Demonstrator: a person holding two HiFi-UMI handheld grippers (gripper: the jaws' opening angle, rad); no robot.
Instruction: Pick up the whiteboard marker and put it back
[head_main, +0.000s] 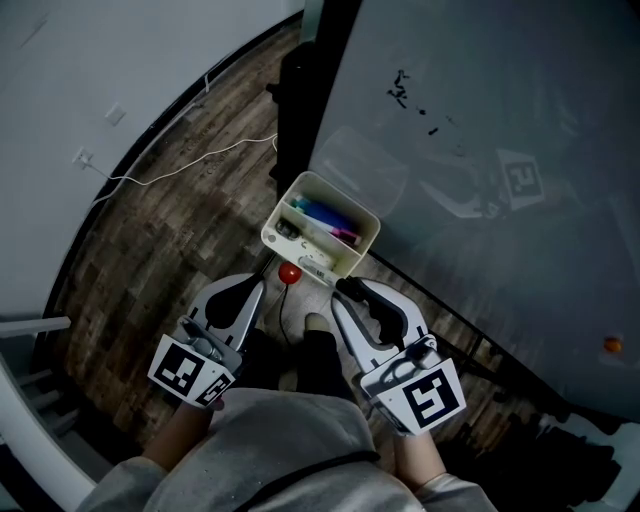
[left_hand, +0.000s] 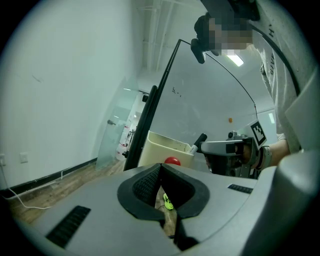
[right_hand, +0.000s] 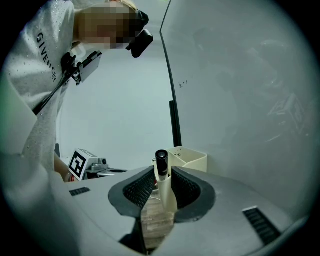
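The whiteboard marker (right_hand: 161, 161), white with a black cap, stands upright between the jaws of my right gripper (right_hand: 163, 176), which is shut on it. In the head view the right gripper (head_main: 343, 293) holds the marker (head_main: 349, 289) just below the cream pen box (head_main: 347, 262) fixed to the whiteboard (head_main: 480, 120). From the left gripper view the marker (left_hand: 198, 142) sticks up beside the box (left_hand: 157, 147). My left gripper (head_main: 258, 287) hangs left of the box, shut with its pads (left_hand: 150, 182) touching at the tips and nothing between them.
Coloured pens (head_main: 326, 214) lie inside the box. A red ball (head_main: 289, 272) sits just under it. A white cable (head_main: 190, 165) runs across the wooden floor to a wall socket. An orange dot (head_main: 612, 345) sticks to the board at far right.
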